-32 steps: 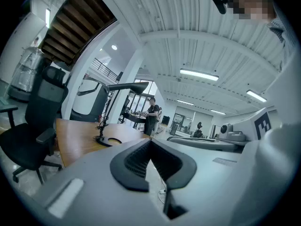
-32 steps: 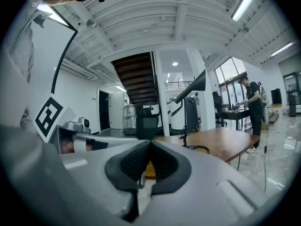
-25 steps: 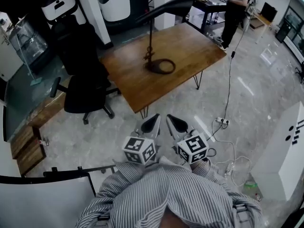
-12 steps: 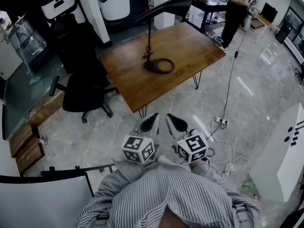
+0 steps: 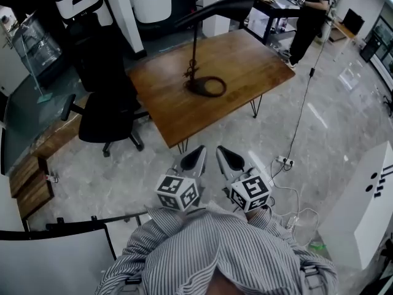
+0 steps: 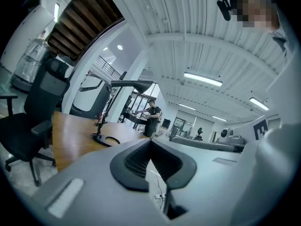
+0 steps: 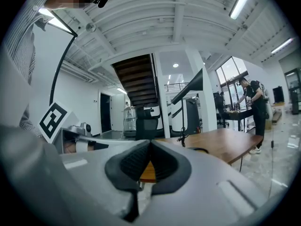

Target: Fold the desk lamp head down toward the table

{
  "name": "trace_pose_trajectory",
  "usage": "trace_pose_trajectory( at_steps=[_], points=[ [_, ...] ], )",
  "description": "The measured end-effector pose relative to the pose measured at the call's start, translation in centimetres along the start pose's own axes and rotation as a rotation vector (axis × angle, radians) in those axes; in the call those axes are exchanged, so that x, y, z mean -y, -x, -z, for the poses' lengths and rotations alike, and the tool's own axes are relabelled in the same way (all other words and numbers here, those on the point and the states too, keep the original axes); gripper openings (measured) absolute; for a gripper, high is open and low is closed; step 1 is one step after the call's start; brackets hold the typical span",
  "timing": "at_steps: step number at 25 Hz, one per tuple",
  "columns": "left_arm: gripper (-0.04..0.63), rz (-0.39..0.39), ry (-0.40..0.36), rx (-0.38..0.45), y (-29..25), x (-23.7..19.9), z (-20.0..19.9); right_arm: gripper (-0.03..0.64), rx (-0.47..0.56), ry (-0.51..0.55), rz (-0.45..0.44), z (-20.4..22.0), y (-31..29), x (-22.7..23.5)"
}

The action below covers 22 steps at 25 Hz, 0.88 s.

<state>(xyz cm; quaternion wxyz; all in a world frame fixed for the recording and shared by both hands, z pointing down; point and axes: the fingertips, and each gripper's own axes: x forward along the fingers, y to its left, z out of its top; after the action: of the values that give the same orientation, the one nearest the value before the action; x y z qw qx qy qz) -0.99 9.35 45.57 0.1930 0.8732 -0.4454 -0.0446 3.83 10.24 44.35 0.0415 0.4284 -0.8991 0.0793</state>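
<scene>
A black desk lamp stands on the wooden table [image 5: 245, 60]. It has a ring base [image 5: 207, 86], a thin upright stem [image 5: 194, 48] and a long head [image 5: 218, 11] raised and slanting up to the right. Both grippers are held close to the person's chest, well short of the table and side by side. My left gripper [image 5: 199, 155] is shut with nothing in it, and so is my right gripper [image 5: 226, 155]. The left gripper view shows the lamp [image 6: 131, 84] far beyond the closed jaw tips [image 6: 150, 140]. The right gripper view shows the lamp head [image 7: 190, 89] above its closed tips [image 7: 150, 142].
A black office chair [image 5: 104, 112] stands at the table's left end. A cable and power strip [image 5: 285, 161] lie on the grey floor to the right. A white cabinet [image 5: 362, 208] is at the right edge. A person [image 5: 307, 11] works at a far desk.
The head view has shifted a little and the right gripper has crept slightly forward. The lamp has not moved and both grippers stay shut.
</scene>
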Motion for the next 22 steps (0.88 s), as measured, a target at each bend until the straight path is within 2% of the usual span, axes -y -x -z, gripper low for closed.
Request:
trace_pose_trajectory(
  at_steps=[6,12,22],
  points=[
    [-0.001,-0.007,0.016,-0.014,-2.5,-1.7,0.0,0.000,-0.002,-0.004,0.015,-0.1,-2.3,2.4],
    [-0.001,-0.023,0.026,-0.004,-7.1,-6.3,-1.2,0.000,-0.006,-0.015,-0.010,0.0,-7.5,4.8],
    [-0.001,0.009,-0.015,0.008,-17.9,-14.4,-7.7,0.000,0.045,0.013,0.048,-5.1,-18.6,13.5]
  ],
)
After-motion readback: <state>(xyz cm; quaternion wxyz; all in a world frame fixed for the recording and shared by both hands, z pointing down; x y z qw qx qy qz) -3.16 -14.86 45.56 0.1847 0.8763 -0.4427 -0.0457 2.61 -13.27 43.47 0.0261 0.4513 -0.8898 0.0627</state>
